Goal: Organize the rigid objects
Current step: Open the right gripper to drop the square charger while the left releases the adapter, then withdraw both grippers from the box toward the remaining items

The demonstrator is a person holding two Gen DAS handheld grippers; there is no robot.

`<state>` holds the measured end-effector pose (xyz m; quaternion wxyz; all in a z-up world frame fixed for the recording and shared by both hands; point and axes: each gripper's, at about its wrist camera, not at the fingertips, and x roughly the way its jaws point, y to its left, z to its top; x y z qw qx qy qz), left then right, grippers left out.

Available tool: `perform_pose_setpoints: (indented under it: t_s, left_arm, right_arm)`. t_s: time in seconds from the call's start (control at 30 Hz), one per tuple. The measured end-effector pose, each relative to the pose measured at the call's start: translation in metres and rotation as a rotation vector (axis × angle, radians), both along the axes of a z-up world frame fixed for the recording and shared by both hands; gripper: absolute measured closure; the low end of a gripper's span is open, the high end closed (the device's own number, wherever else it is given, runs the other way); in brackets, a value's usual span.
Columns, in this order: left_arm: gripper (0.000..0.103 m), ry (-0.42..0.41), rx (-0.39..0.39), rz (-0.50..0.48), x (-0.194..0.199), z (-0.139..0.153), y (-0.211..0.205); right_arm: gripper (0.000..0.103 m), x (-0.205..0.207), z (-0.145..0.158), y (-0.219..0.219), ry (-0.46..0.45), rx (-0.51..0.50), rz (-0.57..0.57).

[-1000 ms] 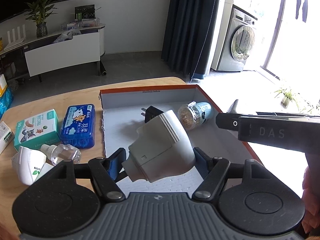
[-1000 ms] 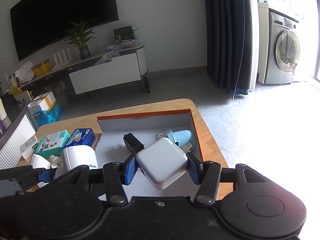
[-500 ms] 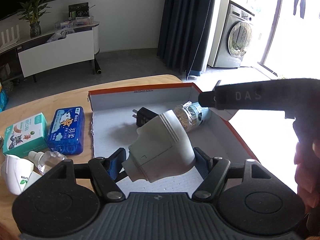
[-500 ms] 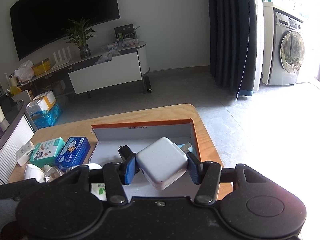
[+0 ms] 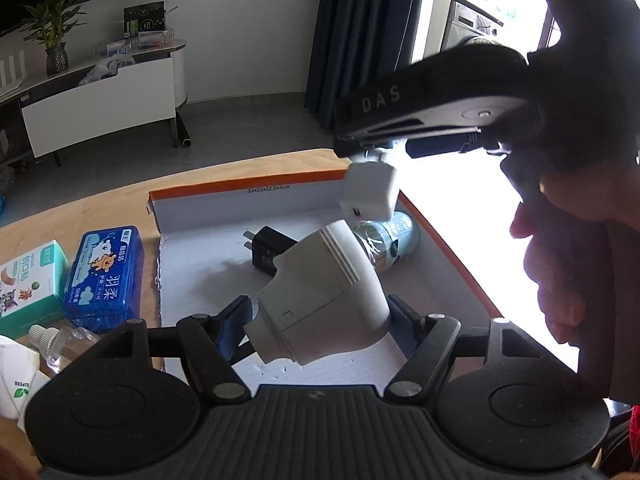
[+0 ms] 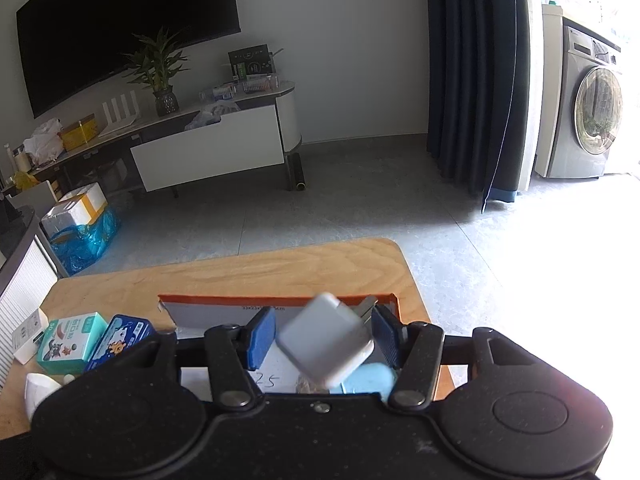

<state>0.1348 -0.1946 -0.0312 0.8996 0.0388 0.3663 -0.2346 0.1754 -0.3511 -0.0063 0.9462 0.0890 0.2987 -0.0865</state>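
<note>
My left gripper (image 5: 318, 316) is shut on a grey-white plug-in device (image 5: 320, 296), held above the open orange-edged box (image 5: 248, 190). My right gripper (image 6: 324, 338) has opened; the white cube charger (image 6: 326, 340) is blurred between the blue pads (image 6: 262, 338), touching neither, and falling. In the left wrist view the charger (image 5: 370, 196) hangs just below the right gripper over the box's far right corner. Inside the box lie a black plug adapter (image 5: 266, 250) and a light-blue bottle (image 5: 390, 242).
On the wooden table (image 5: 100, 208) left of the box lie a blue tin (image 5: 106, 272), a teal carton (image 5: 30, 282), a small clear bottle (image 5: 60, 338) and a white device (image 5: 16, 380). The table's right edge is close beside the box.
My right gripper rose over the box's far right corner and opened, letting go of the white charger, which now drops. My left gripper kept its hold and barely moved.
</note>
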Motion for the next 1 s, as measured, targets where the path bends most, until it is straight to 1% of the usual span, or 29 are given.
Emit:
perform_pose_setpoints:
  t_s: [0.03,0.1,0.2,0.23,0.3,0.43,0.53,0.7,0.83,1.0]
  left_arm:
    - [0.029,0.007,0.002,-0.004,0.002,-0.002,-0.003]
    - [0.029,0.017,-0.004,-0.011,0.004,-0.004,-0.007]
    - [0.028,0.032,-0.015,-0.019,0.005,-0.007,-0.012]
    - [0.021,0.027,-0.019,-0.016,0.004,-0.005,-0.012]
    - [0.017,0.005,-0.032,-0.015,0.001,-0.001,-0.011]
    - [0.017,-0.009,-0.028,0.011,-0.005,0.007,-0.002]
    - [0.017,-0.012,-0.013,0.048,-0.008,0.015,0.006]
    - [0.015,-0.022,0.011,0.107,-0.012,0.028,0.023]
    - [0.013,-0.026,0.029,0.149,-0.015,0.034,0.037]
    - [0.013,-0.022,0.030,0.192,-0.020,0.038,0.053]
  right_arm:
    - [0.029,0.003,0.001,-0.002,-0.009,-0.001,0.000]
    - [0.029,0.002,0.004,-0.003,-0.020,-0.011,-0.011]
    - [0.028,-0.010,0.011,-0.007,-0.054,0.009,-0.011]
    - [0.028,-0.015,0.013,-0.007,-0.063,0.007,-0.011]
    - [0.028,-0.025,0.017,-0.006,-0.072,-0.014,-0.013]
    - [0.027,-0.045,0.023,-0.007,-0.098,0.006,-0.028]
    - [0.026,-0.058,0.028,-0.003,-0.112,-0.007,-0.026]
    - [0.023,-0.076,0.030,0.008,-0.116,-0.018,-0.028]
    - [0.021,-0.086,0.025,0.017,-0.102,-0.013,-0.031]
    - [0.019,-0.093,0.019,0.031,-0.077,-0.016,-0.013]
